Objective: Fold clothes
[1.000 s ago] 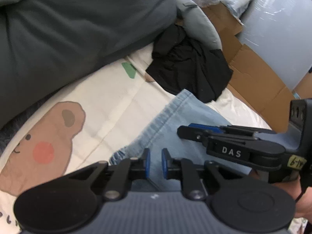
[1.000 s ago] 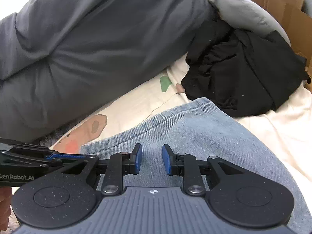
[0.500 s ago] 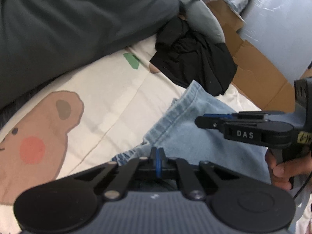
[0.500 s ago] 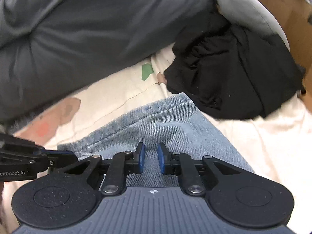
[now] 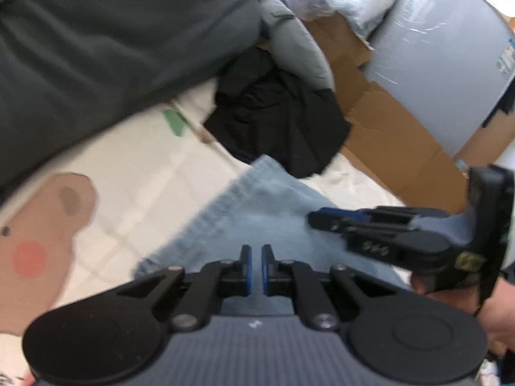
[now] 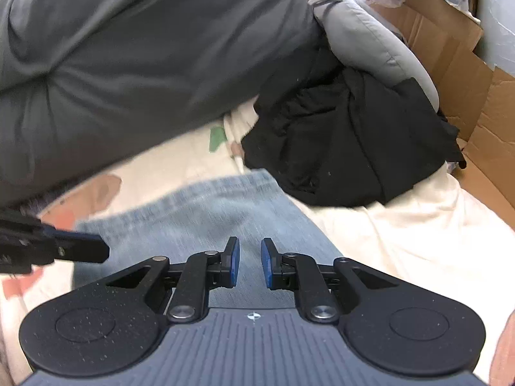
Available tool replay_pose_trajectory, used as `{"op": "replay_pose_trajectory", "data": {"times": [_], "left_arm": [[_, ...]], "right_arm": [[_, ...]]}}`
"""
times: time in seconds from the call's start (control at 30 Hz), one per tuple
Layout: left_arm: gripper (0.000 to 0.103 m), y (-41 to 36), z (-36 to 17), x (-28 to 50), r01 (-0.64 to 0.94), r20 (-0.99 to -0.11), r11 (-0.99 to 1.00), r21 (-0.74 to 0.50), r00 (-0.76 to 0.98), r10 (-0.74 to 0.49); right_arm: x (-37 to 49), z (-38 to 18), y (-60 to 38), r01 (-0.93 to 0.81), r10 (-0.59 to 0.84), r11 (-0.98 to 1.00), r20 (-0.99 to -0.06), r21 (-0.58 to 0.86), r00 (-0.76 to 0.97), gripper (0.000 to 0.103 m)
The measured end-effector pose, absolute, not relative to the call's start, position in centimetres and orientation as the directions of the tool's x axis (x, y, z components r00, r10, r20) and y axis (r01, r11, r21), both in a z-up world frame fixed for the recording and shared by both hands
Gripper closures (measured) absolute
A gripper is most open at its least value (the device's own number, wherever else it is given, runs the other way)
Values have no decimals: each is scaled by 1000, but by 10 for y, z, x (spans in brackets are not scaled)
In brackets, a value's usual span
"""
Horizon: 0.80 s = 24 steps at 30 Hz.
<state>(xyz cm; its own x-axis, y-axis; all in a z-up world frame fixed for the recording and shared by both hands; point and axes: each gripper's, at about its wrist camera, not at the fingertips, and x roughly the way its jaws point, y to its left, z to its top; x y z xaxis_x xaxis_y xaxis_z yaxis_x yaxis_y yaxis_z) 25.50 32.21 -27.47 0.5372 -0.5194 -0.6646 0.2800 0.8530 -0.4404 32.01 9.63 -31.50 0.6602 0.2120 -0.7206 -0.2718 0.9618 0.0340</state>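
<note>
Light blue jeans (image 5: 257,206) lie flat on a cream sheet with a bear print (image 5: 128,167). My left gripper (image 5: 254,257) sits low at the jeans' left edge. Its blue pads are shut to a thin slit with denim in it. In the right wrist view the left gripper (image 6: 96,251) reaches in from the left over that same edge of the jeans (image 6: 199,212). My right gripper (image 6: 250,257) hovers over the middle of the denim, pads apart and nothing pinched between them. The left wrist view shows the right gripper (image 5: 317,218) coming in from the right.
A crumpled black garment (image 5: 280,122) (image 6: 347,141) lies just beyond the jeans. A dark grey duvet (image 6: 128,48) fills the far left and a grey pillow (image 6: 370,38) lies behind it. Cardboard (image 6: 450,48) lines the right side. A hand (image 5: 495,315) holds the right gripper.
My left jaws went from a small gap to shut at the jeans' edge and now show a thin slit. My right jaws narrowed. Both views have shifted and are blurred by motion.
</note>
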Motion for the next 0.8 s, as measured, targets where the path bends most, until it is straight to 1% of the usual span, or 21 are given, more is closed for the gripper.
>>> {"op": "replay_pose_trajectory", "data": {"times": [0.07, 0.13, 0.2, 0.23, 0.3, 0.43, 0.53, 0.6, 0.63, 0.67, 0.73, 0.8], "left_arm": [[95, 314, -283, 257, 288, -683, 850, -440, 507, -526], [95, 308, -293, 258, 282, -701, 855, -435, 489, -518], [96, 310, -303, 260, 268, -709, 860, -434, 487, -510], [100, 311, -306, 261, 267, -715, 864, -427, 484, -504], [100, 313, -312, 265, 271, -723, 865, -422, 476, -501], [100, 309, -315, 262, 317, -719, 869, -379, 490, -493], [100, 312, -312, 261, 297, -721, 867, -400, 482, -498], [100, 310, -304, 257, 299, -723, 871, -390, 486, -490], [98, 309, -301, 253, 308, -721, 870, -385, 488, -492], [97, 309, -299, 249, 316, -718, 869, -381, 491, -493], [95, 309, -295, 241, 332, -706, 856, -395, 486, -515], [95, 308, -295, 234, 346, -700, 845, -407, 476, -532]], "right_arm": [[320, -321, 94, -272, 207, 962, -730, 29, 652, 83], [320, -327, 93, -274, 205, 961, -733, 26, 649, 82], [321, -332, 93, -276, 201, 961, -737, 20, 645, 82], [322, -335, 93, -276, 199, 961, -741, 20, 642, 82], [325, -342, 93, -276, 198, 961, -752, 22, 629, 81], [330, -352, 88, -258, 215, 964, -758, 64, 616, 81], [328, -353, 89, -276, 219, 960, -759, 55, 613, 81], [330, -347, 88, -301, 224, 953, -768, 43, 600, 81], [330, -343, 86, -309, 232, 950, -771, 48, 593, 81], [330, -339, 83, -311, 250, 948, -770, 70, 587, 80], [328, -335, 72, -307, 287, 943, -772, 125, 567, 69], [322, -333, 64, -311, 292, 941, -780, 131, 554, 68]]}}
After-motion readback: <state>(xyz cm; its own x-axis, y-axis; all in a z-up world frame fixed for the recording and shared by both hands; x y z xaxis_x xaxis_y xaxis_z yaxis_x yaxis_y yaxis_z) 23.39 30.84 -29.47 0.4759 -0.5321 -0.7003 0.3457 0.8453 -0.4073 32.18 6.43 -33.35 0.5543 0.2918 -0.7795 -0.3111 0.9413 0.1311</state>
